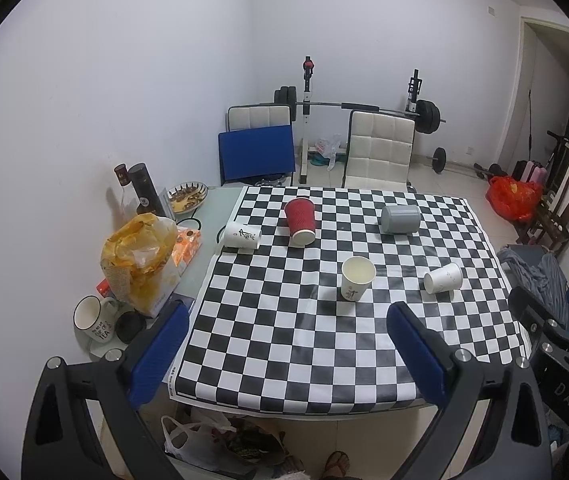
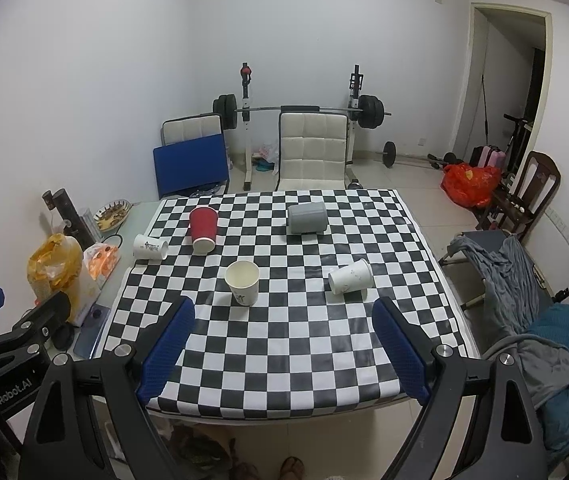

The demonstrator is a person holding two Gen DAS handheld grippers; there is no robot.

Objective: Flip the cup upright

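On the checkered cloth (image 1: 284, 344) (image 2: 284, 344), one white paper cup (image 1: 357, 279) (image 2: 242, 282) stands upright near the middle. A red cup (image 1: 301, 220) (image 2: 203, 229), a grey cup (image 1: 400, 219) (image 2: 307, 219), a white cup at left (image 1: 242, 235) (image 2: 150, 247) and a white cup at right (image 1: 443, 278) (image 2: 350, 277) lie on their sides. My left gripper (image 1: 288, 344) and right gripper (image 2: 284, 340) are both open and empty, held above the table's near edge.
Left of the cloth are a yellow bag (image 1: 140, 260) (image 2: 58, 272), dark bottles (image 1: 140, 190), a snack plate (image 1: 187, 196) and a mug (image 1: 94, 318). White chairs (image 1: 380, 148) and a barbell rack (image 1: 308, 120) stand behind the table. A clothes-covered chair (image 2: 524, 280) is right.
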